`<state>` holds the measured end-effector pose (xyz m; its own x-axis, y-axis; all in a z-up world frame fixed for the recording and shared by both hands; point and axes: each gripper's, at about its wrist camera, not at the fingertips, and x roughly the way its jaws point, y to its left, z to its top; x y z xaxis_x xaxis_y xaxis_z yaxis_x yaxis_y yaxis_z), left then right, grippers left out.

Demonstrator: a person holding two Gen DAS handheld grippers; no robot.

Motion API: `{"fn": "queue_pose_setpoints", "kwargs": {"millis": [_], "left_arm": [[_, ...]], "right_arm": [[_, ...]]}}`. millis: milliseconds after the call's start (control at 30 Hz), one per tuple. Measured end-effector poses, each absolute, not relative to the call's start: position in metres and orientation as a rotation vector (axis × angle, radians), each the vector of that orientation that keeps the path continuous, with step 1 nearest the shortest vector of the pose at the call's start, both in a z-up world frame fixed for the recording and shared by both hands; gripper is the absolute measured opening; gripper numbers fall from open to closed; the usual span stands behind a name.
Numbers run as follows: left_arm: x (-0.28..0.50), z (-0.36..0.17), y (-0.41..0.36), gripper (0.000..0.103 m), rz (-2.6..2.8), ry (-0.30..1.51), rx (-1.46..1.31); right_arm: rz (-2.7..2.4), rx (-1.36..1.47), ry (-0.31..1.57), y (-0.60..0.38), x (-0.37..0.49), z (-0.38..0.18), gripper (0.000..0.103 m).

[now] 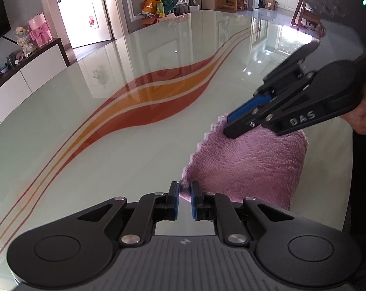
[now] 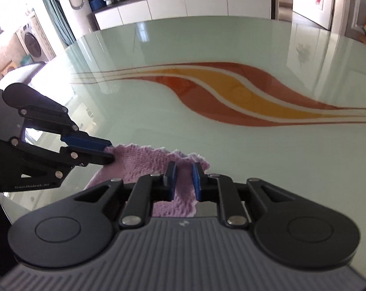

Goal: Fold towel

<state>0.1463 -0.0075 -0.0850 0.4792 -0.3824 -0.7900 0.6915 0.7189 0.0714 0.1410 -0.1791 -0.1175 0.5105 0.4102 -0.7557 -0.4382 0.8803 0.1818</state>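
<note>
Both corners of the towel (image 1: 246, 167) are pinched, so the fold itself looks about to start. The towel lies bunched at the near edge of the glass table (image 1: 110, 145), at about 4 o'clock in the left wrist view and 7 o'clock in the right one.

The left gripper (image 1: 184, 200) has one corner's edge between its blue pads; the jaws stand only slightly apart, with cloth touching the right pad, so it looks clamped on the towel. The right gripper (image 2: 184, 181) has a ridge of cloth running up between its narrow jaws and seems clamped on it too, though how firmly I cannot tell. In the left view it bites the scalloped far edge at about 2 o'clock.

Next, I judge, both should lift together and carry that edge across to meet the opposite one, keeping equal tension so neither corner slips. The glossy table gives little friction, so the whole towel may slide.
</note>
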Motion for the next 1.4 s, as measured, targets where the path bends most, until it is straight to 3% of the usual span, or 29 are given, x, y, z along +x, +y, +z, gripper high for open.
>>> {"fn": "queue_pose_setpoints", "kwargs": {"millis": [300, 600, 833, 1033, 1233, 1333, 1400], "left_arm": [[0.130, -0.051, -0.015, 0.018, -0.669, 0.740, 0.319], [0.140, -0.090, -0.025, 0.021, -0.646, 0.860, 0.280], [0.147, -0.090, -0.025, 0.021, -0.662, 0.884, 0.283], [0.144, -0.094, -0.024, 0.022, -0.656, 0.871, 0.269], [0.139, -0.096, -0.024, 0.022, -0.642, 0.859, 0.258], [0.137, -0.095, -0.026, 0.022, -0.637, 0.855, 0.276], [0.136, -0.095, -0.027, 0.022, -0.633, 0.853, 0.281]], "right_arm": [[0.517, -0.040, 0.903, -0.181, 0.140, -0.118, 0.015], [0.536, -0.027, 0.893, -0.185, 0.142, -0.115, 0.015], [0.568, -0.132, 0.744, -0.173, 0.075, -0.097, 0.016], [0.540, -0.238, 0.714, -0.173, 0.041, -0.127, 0.016], [0.502, -0.237, 0.658, -0.181, 0.022, -0.111, 0.016], [0.493, -0.225, 0.601, -0.181, 0.016, -0.103, 0.025], [0.485, -0.223, 0.659, -0.176, 0.026, -0.114, 0.026]]}}
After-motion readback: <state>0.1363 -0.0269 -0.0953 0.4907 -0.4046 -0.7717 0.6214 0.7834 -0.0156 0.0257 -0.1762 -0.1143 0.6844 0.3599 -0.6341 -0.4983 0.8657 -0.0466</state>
